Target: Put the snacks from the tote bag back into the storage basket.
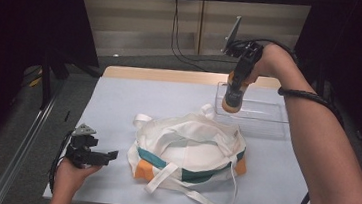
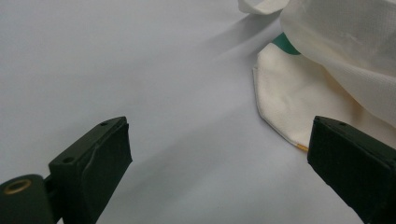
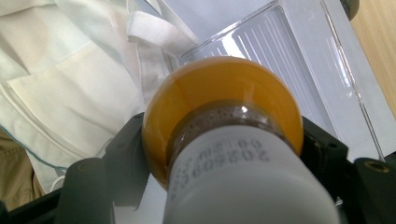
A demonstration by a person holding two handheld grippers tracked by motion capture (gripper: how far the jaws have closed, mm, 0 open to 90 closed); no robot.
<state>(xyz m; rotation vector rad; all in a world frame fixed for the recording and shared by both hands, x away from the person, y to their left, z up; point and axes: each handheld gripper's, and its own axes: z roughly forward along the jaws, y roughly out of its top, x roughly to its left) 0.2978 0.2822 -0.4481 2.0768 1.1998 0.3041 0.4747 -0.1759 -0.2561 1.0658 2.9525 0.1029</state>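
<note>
A bottle of orange liquid with a white cap (image 1: pixel 233 96) hangs over the near left corner of a clear plastic tray (image 1: pixel 267 121). My right gripper (image 1: pixel 236 83) points down and is shut on the bottle's cap end. In the right gripper view the bottle (image 3: pixel 219 98) sits between the two black jaws of the right gripper (image 3: pixel 224 154), above the tray (image 3: pixel 299 65). A white tote bag with teal and orange panels (image 1: pixel 190 145) lies mid-table. My left gripper (image 1: pixel 107 155) rests left of the bag, open and empty (image 2: pixel 219 158), facing the bag's corner (image 2: pixel 294 98).
A pale blue-grey sheet (image 1: pixel 134 97) covers the table, with bare wood along the far edge (image 1: pixel 171 75). The bag's long straps (image 1: pixel 200 197) trail toward the front edge. Dark stands and a metal rail (image 1: pixel 24 147) flank the table's left side.
</note>
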